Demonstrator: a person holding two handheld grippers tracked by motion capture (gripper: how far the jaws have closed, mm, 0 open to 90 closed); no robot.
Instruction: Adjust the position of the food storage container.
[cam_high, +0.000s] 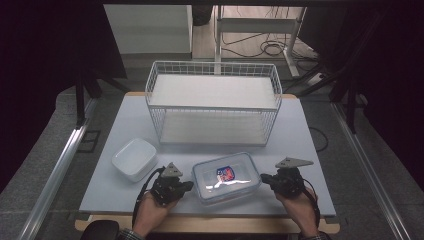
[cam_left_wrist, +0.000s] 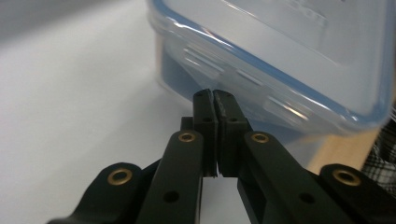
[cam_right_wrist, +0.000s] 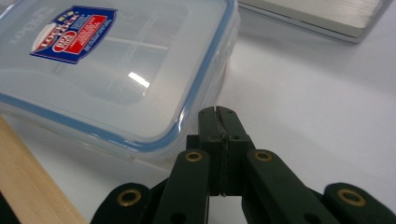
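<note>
Roughly by size, with every place given from the lidded box:

Table (cam_high: 125, 120): pale top that carries everything; the lidded box sits near its front edge, about midway across.

Wire rack (cam_high: 212, 102): white, two shelves, standing behind the lidded box and well apart from it, toward the table's far edge.

Lidded box (cam_high: 226, 177): clear plastic with a blue seal under the lid and a red and blue sticker (cam_high: 226, 173) on top; it lies flat and slightly turned, between the two grippers. In the right gripper view (cam_right_wrist: 112, 70) the lid is on and the sticker faces up.

White dish (cam_high: 134, 158): square with rounded corners, lying open to the left of the lidded box, near it but not touching.

Left gripper (cam_high: 186, 185): held in the person's left hand (cam_high: 150, 212) at the left end of the lidded box. In the left gripper view (cam_left_wrist: 214, 95) its jaws are pressed together with nothing between them, tips right at the box's side wall, just under the lid's rim.

Right gripper (cam_high: 265, 178): held in the right hand (cam_high: 300, 207) at the right end of the lidded box. In the right gripper view (cam_right_wrist: 217, 112) its jaws are closed flat on each other, holding nothing, tips just beside the box's corner.
</note>
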